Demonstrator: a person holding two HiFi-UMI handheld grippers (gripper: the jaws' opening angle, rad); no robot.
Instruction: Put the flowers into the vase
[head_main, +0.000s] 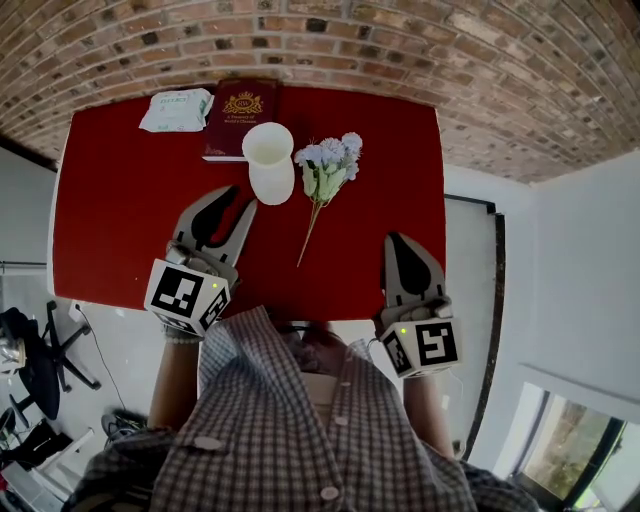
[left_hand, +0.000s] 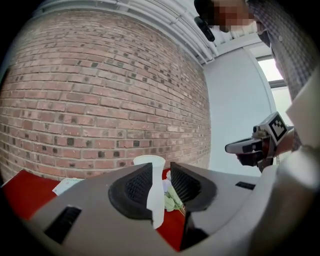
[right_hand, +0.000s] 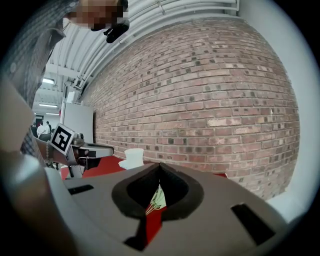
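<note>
No word or number can be read anywhere. The dark red hardback book (head_main: 240, 120) at the far edge of the red counter (head_main: 120, 200) carries a gold crest with a line of gold lettering under it, too small to make out. Beside it, the white soft plastic packet (head_main: 176, 109) has a pale green printed label, also illegible. The only other signs are the black-and-white square markers (head_main: 186, 293): coded block patterns without letters, on the cube of the left gripper (head_main: 238, 200) and on that of the right gripper (head_main: 398, 240). One shows again in each gripper view.
</note>
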